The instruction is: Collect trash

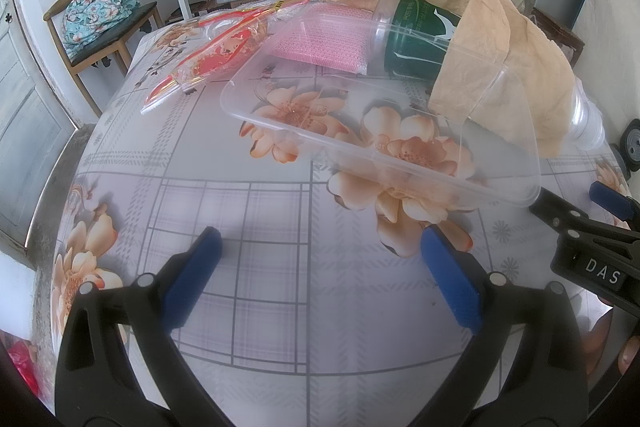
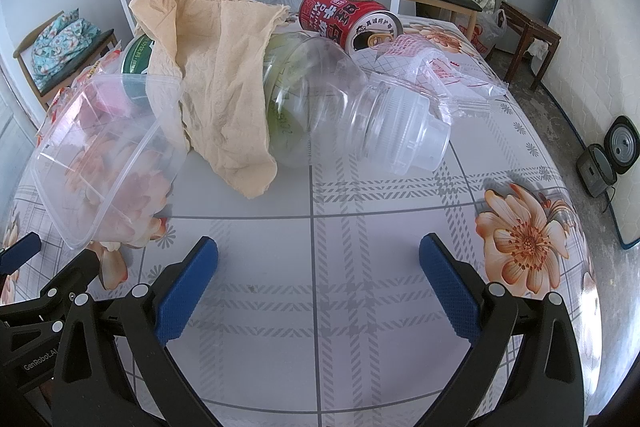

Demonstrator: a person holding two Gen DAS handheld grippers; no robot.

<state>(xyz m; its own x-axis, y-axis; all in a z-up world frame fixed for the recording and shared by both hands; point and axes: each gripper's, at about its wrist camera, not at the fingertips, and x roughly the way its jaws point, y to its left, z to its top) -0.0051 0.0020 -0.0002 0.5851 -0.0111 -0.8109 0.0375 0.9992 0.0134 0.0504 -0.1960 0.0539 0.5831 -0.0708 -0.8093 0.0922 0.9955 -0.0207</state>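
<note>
Both the left gripper (image 1: 320, 275) and right gripper (image 2: 318, 279) hover spread over the table (image 2: 320, 307), near a paper-draped bottle (image 2: 320, 95).

- Clear plastic tray (image 1: 400, 131): glossy, smooth.
- Clear plastic bottle (image 2: 332, 99): shiny, ribbed at the neck.
- Tan paper towel (image 2: 216, 67): matt, crinkled.
- Red can (image 2: 348, 15): glossy metal.
- Bench cover (image 2: 320, 227): smooth, sheeny floral plastic.
- Hand-held gripper pads (image 2: 188, 287): blue, textured.
</note>
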